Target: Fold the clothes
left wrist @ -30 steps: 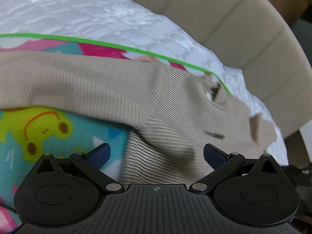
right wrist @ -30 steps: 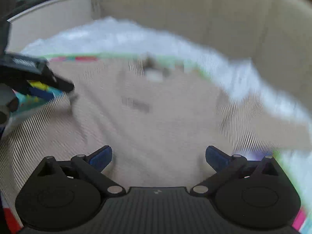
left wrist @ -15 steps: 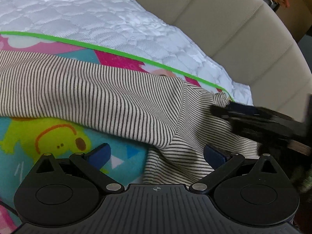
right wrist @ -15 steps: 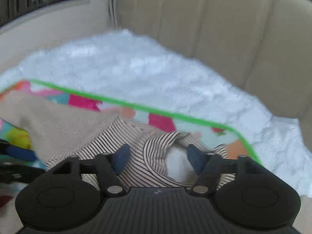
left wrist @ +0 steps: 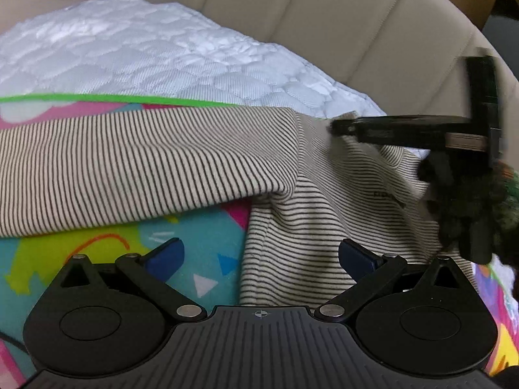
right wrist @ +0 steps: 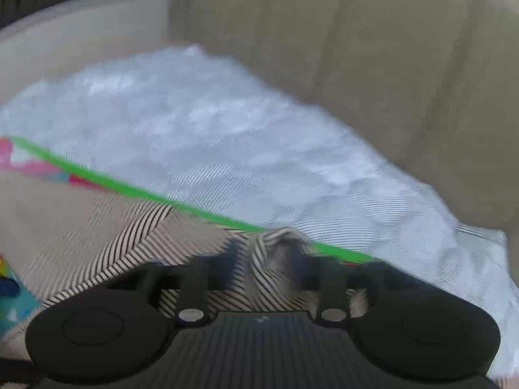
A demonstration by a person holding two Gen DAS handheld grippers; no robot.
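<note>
**Striped top spread on a play mat, collar end pinched by the right tongs**

Left wrist view. The colourful mat [left wrist: 201, 246], edged in green, lies over a white quilted cover [left wrist: 136, 55] on a beige padded sofa [left wrist: 340, 16]. The striped top [left wrist: 146, 162], beige with thin dark stripes, stretches across the mat from the left edge of the frame; one sleeve runs as a broad band to the left, and the body falls toward the camera at centre right, where a small dark label shows on the cloth. The left tongs [left wrist: 259, 256] stand wide apart above the mat and the lower part of the top, with nothing between their blue pads [left wrist: 165, 253]. Farther right, the right tongs [left wrist: 337, 126] reach in from the side and meet the cloth near the mat's green edge; a dark gloved hand [left wrist: 464, 201] carries them.

Right wrist view (blurred by motion). The striped top [right wrist: 97, 236] fills the lower left, lying on the mat [right wrist: 19, 298], whose green border crosses the frame diagonally. Beyond it lie the white quilted cover [right wrist: 227, 136] and the sofa back [right wrist: 356, 48]. The right tongs [right wrist: 269, 259] are drawn close together on a bunched fold of the striped cloth, which rises between the fingers just at the green border.
</note>
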